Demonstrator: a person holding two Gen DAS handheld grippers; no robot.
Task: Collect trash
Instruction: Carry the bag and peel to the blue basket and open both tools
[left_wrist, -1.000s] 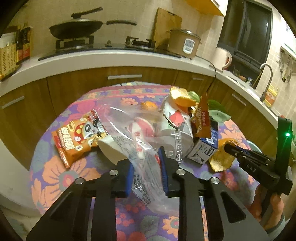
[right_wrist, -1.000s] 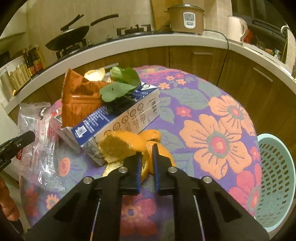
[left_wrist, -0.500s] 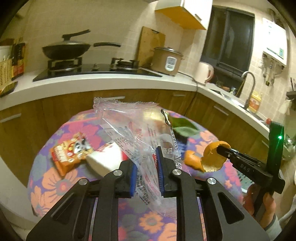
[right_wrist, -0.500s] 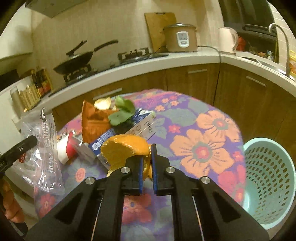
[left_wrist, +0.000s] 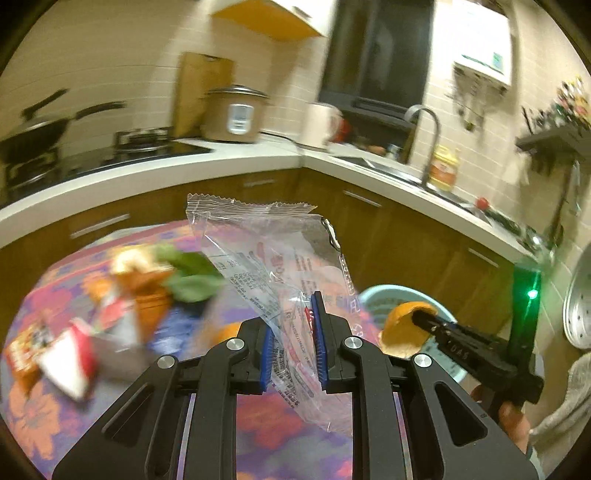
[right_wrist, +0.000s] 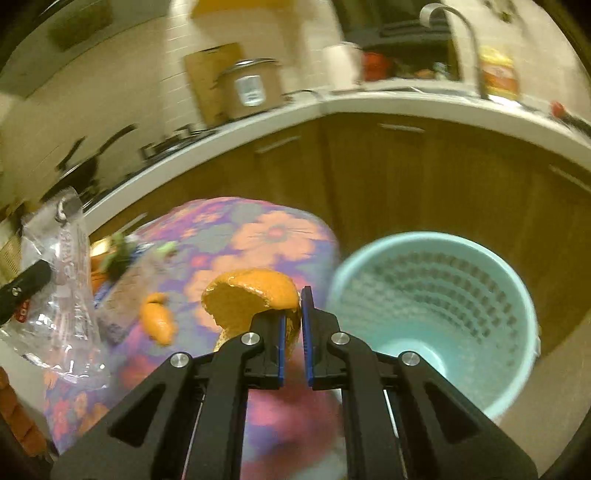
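A clear printed plastic bag (left_wrist: 273, 254) hangs crumpled between the blue pads of my left gripper (left_wrist: 291, 321), which is shut on it above the floral table (left_wrist: 280, 417). My right gripper (right_wrist: 292, 317) is shut on a curled orange peel (right_wrist: 251, 295), held over the table's right edge beside the teal perforated basket (right_wrist: 369, 258). In the left wrist view the right gripper (left_wrist: 417, 317) with its orange peel (left_wrist: 400, 328) is in front of the basket (left_wrist: 384, 295). The right wrist view shows the left gripper (right_wrist: 26, 284) and bag (right_wrist: 66, 295) at far left.
More trash lies on the table: a second orange peel (right_wrist: 159, 321), green leaves (left_wrist: 192, 277), an orange wrapper (left_wrist: 147, 299), a red-and-white pack (left_wrist: 70, 354). Wooden cabinets (right_wrist: 424, 177) and a white counter curve behind. A person's hand (left_wrist: 513, 421) grips the right tool.
Both grippers have risen and swung right with the bag and the peel, away from the trash pile. The basket now looms large in the right wrist view.
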